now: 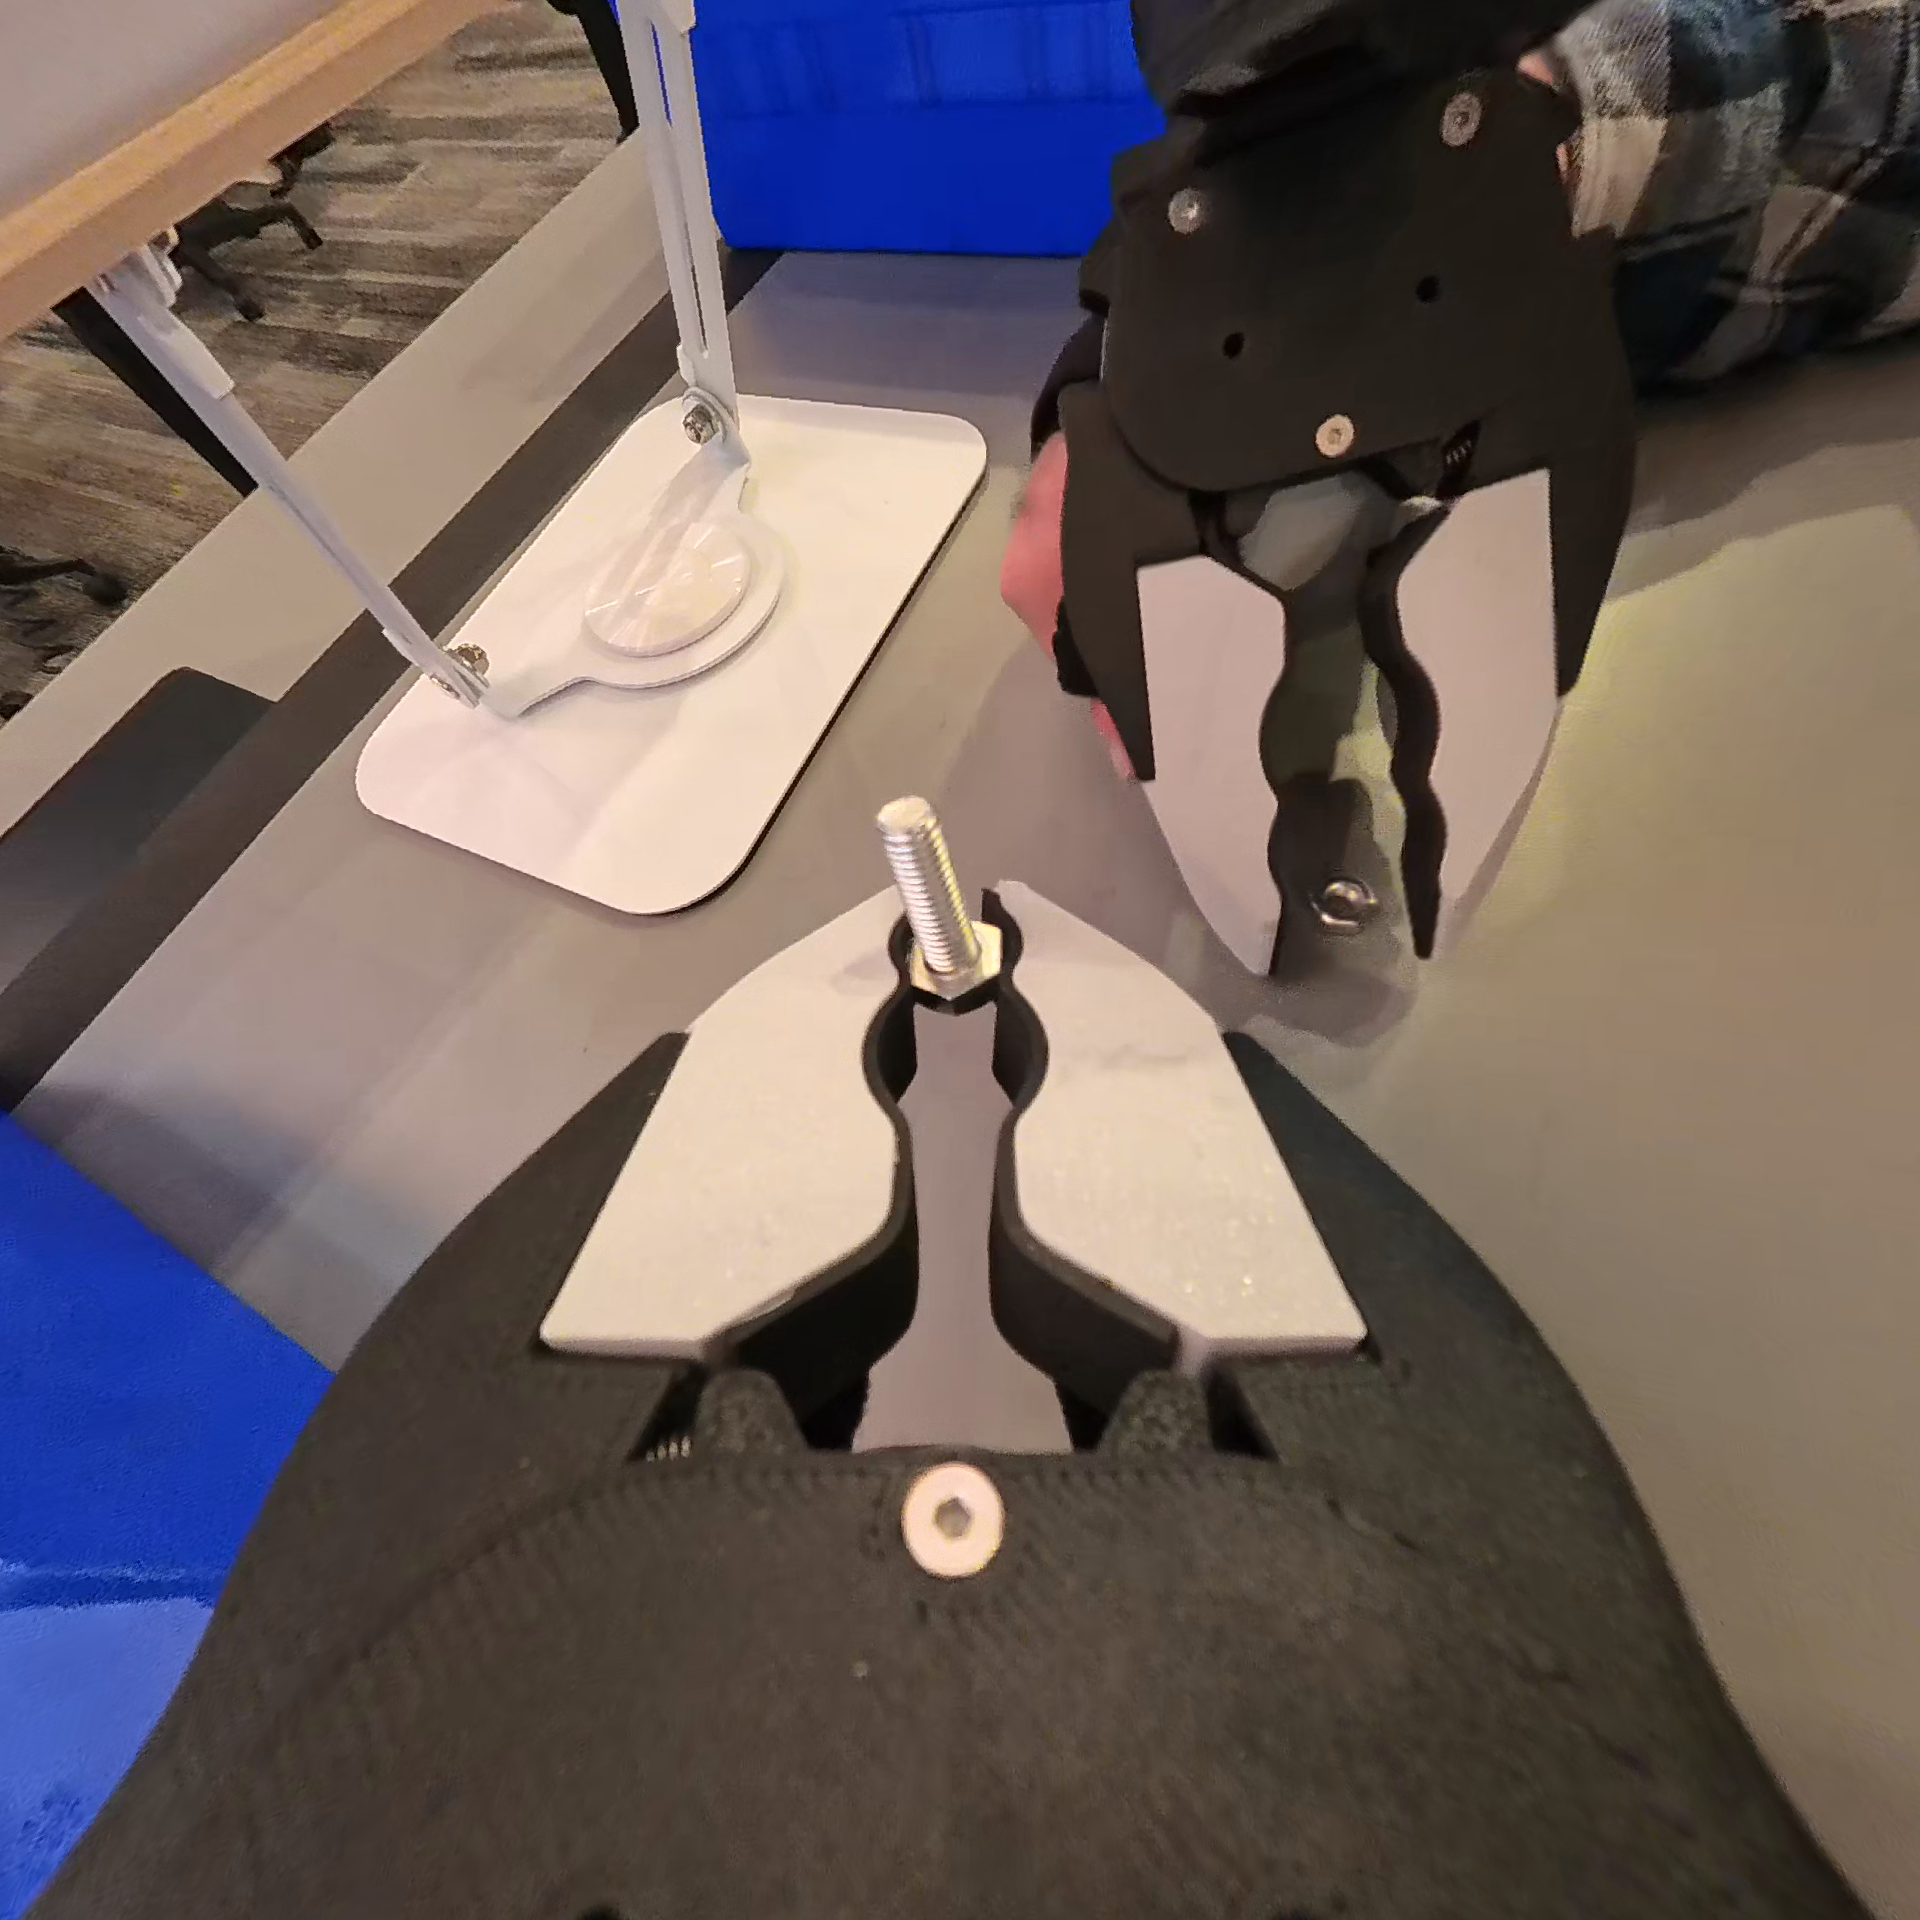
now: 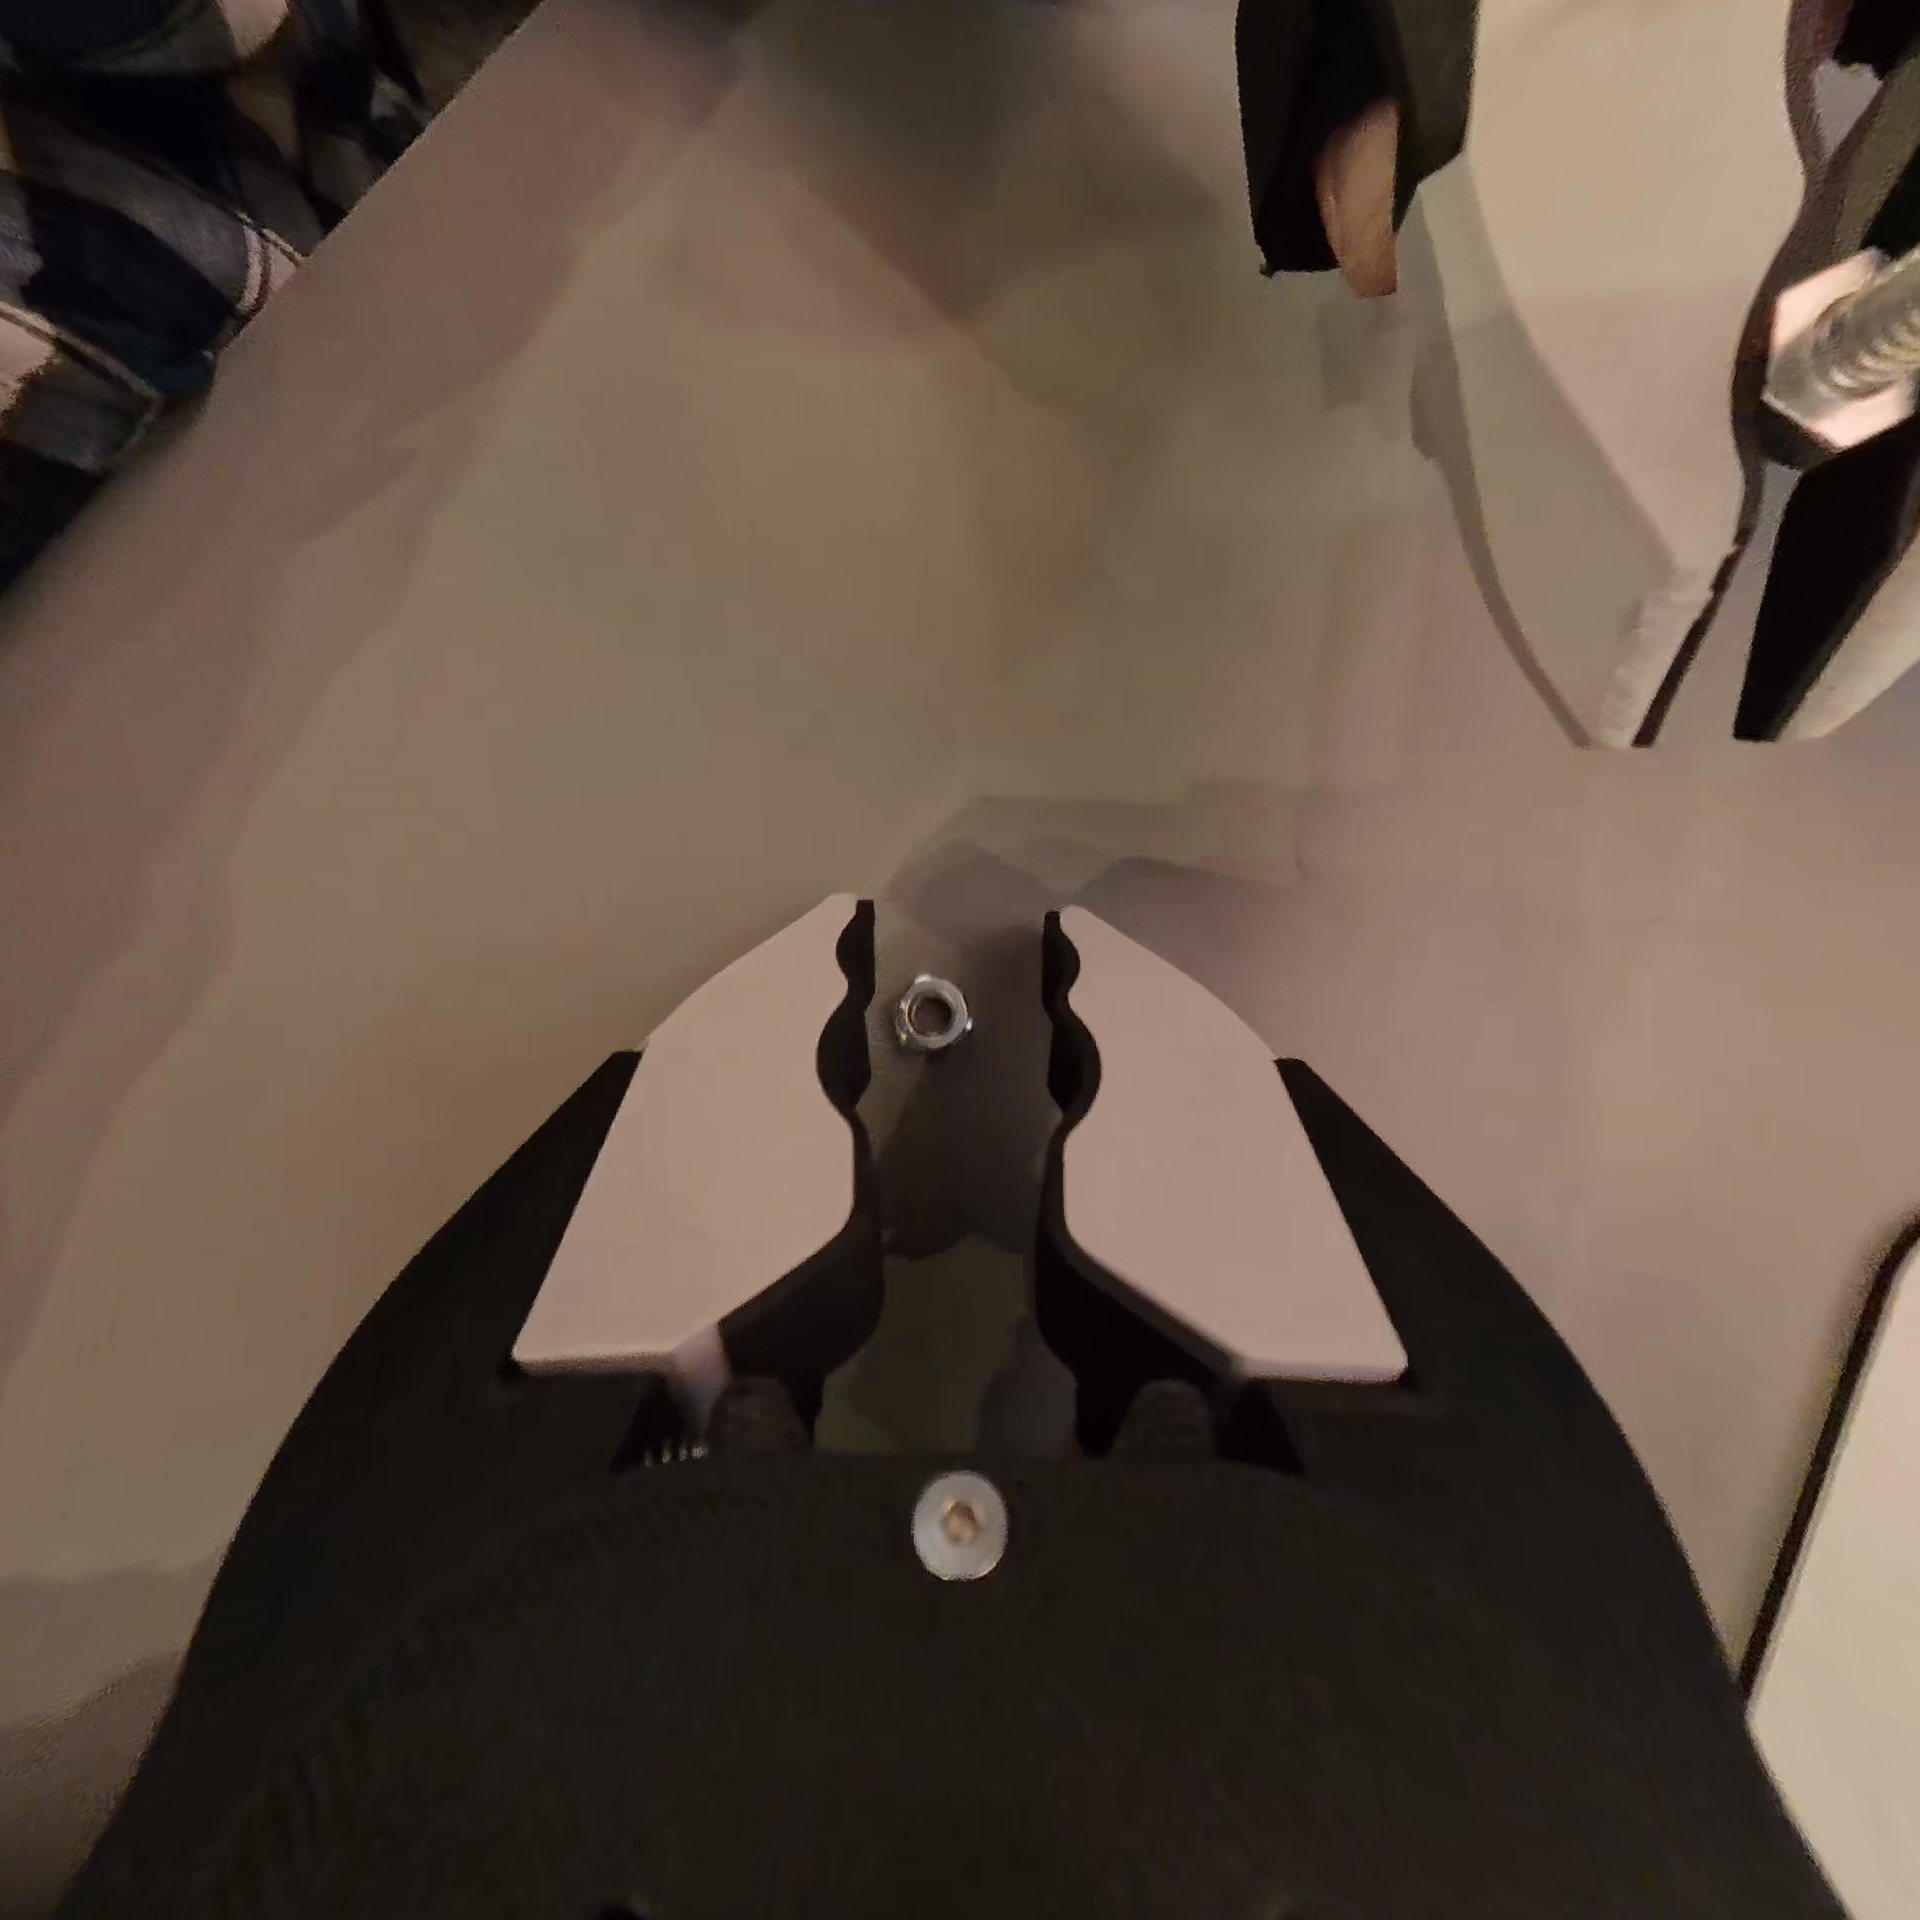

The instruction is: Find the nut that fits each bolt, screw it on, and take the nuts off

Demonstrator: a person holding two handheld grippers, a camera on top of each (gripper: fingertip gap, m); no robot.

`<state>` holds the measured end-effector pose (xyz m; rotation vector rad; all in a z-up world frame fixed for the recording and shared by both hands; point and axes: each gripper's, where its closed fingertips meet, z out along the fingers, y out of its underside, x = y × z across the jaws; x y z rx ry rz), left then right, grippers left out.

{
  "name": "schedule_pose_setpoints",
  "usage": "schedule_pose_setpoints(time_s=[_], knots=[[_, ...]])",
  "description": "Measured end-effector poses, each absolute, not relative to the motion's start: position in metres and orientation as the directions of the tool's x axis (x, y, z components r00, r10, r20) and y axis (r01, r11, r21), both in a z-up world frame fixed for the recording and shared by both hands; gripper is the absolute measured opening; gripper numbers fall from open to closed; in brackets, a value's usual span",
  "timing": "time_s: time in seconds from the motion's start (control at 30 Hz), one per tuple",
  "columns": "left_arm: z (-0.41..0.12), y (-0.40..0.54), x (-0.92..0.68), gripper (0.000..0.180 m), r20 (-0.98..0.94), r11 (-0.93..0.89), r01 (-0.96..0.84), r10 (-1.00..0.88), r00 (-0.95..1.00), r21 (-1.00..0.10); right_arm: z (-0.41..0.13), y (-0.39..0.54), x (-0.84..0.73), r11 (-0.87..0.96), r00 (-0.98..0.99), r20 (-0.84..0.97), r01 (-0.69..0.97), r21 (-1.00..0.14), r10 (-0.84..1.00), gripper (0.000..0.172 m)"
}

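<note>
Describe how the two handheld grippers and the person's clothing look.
Both the left gripper and the right gripper have matte black, textured bodies with a silver hex-socket screw in the middle. Each finger carries a flat pale grey plate and a wavy black inner edge. The person wears a dark plaid sleeve.

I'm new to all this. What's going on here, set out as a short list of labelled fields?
Left gripper: clamped on the hex head of a silver bolt, thread pointing up
Right gripper: open, fingers apart
Nut: small, silver, lying on the grey table between the right gripper's fingers, untouched
Nearby: white stand base, blue bin
Stage: nut not on bolt
</note>
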<state>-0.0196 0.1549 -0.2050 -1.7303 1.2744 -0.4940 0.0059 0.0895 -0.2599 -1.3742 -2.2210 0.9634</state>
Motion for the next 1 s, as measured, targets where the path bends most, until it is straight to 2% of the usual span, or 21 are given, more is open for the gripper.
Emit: schedule_pose_setpoints(time_s=[0.6, 0.73, 1.0], knots=[[-0.208, 0.154, -0.018, 0.010, -0.179, -0.065, -0.547, -0.907, 0.381, -0.835, -0.266, 0.092, 0.019, 0.346, -0.521, -0.050, 0.632, -0.694, 0.852, 0.024], [-0.209, 0.154, -0.017, 0.009, -0.179, -0.064, -0.550, -0.909, 0.377, -0.833, -0.266, 0.093, 0.017, 0.369, -0.526, -0.019, 0.621, -0.692, 0.850, 0.016], [-0.210, 0.153, -0.016, 0.010, -0.178, -0.063, -0.553, -0.911, 0.371, -0.830, -0.266, 0.093, 0.014, 0.338, -0.513, -0.049, 0.633, -0.697, 0.857, 0.018]])
